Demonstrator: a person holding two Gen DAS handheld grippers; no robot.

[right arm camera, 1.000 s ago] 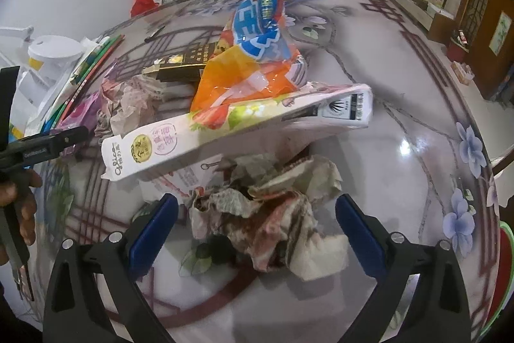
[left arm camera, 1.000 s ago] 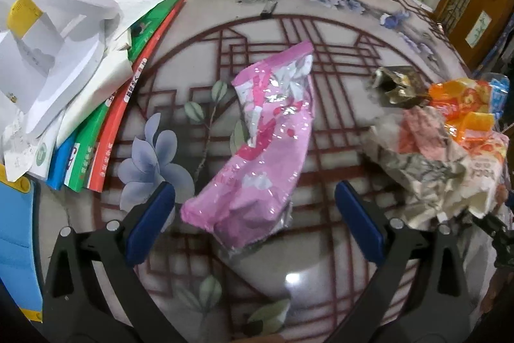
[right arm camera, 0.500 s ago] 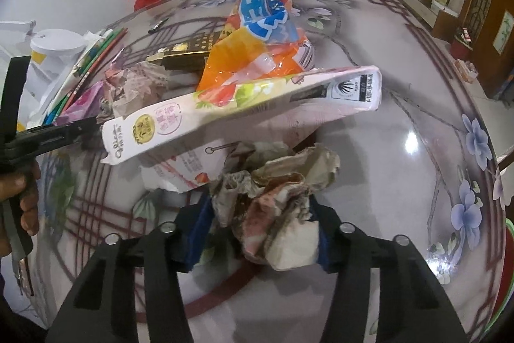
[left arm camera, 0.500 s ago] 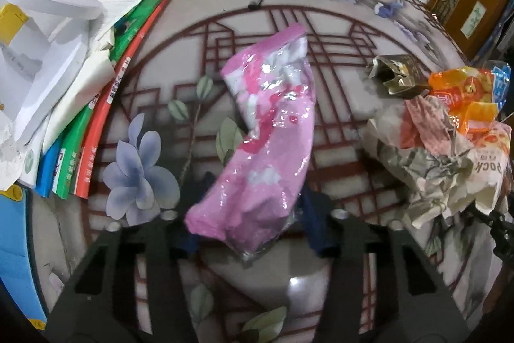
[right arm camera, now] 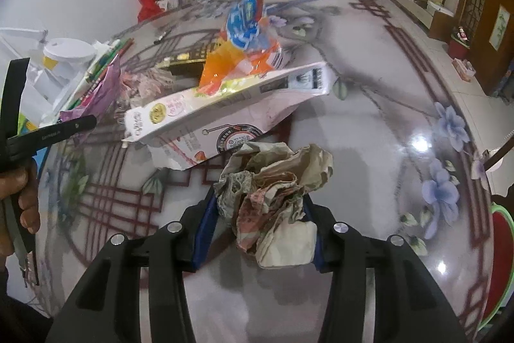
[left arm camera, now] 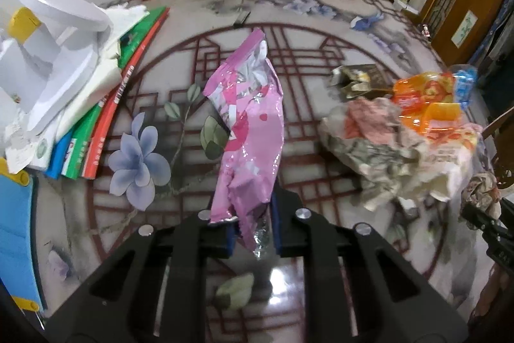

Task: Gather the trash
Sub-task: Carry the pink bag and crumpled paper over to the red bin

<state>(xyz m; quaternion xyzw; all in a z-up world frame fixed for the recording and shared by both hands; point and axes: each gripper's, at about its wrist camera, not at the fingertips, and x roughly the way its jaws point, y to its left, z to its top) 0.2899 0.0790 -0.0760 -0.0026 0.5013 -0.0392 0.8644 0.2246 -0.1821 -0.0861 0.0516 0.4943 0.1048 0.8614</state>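
Both grippers were wide open a moment ago; now their jaws are closing on trash. Left gripper (left arm camera: 252, 229) pinches the bottom end of the pink wrapper (left arm camera: 250, 130), which sticks up and looks lifted off the table (left arm camera: 321, 34). Right gripper (right arm camera: 257, 233) squeezes the paper ball (right arm camera: 273, 195) between its blue pads. So two pieces look caught and ready to carry away. More trash waits: the white packet (right arm camera: 225, 105) and the orange bag (right arm camera: 237, 63). No bin shows anywhere. The pile's far edge is cut off in the left view.
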